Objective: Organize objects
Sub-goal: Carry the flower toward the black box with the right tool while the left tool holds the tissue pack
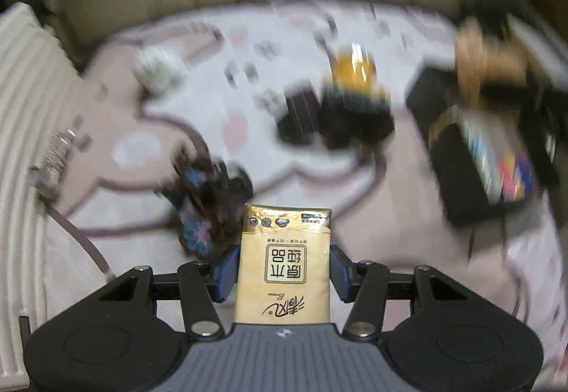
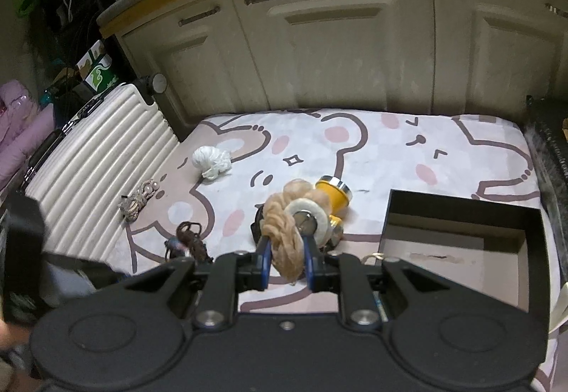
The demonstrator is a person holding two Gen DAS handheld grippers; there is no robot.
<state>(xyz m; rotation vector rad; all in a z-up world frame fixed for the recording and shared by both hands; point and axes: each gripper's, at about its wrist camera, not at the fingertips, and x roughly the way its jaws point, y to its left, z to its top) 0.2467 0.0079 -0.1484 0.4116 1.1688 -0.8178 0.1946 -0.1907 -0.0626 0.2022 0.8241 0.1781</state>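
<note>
Tissue pack (image 1: 284,264) and fluffy scrunchie (image 2: 289,236), each pinched in its own gripper above the bear-print mat (image 2: 390,150).

Left gripper (image 1: 284,271) clamps the golden tissue pack upright between its blue pads; that view is blurred. Right gripper (image 2: 287,259) squeezes the tan scrunchie, which hangs just left of the open black box (image 2: 461,214) at the mat's right side. Lying on the mat are a yellow bottle (image 2: 333,197) behind the scrunchie, a white scrunchie (image 2: 212,161), a beaded hair tie (image 2: 138,200) near the ribbed suitcase (image 2: 92,158), and a dark hair clip (image 2: 191,239).
</note>
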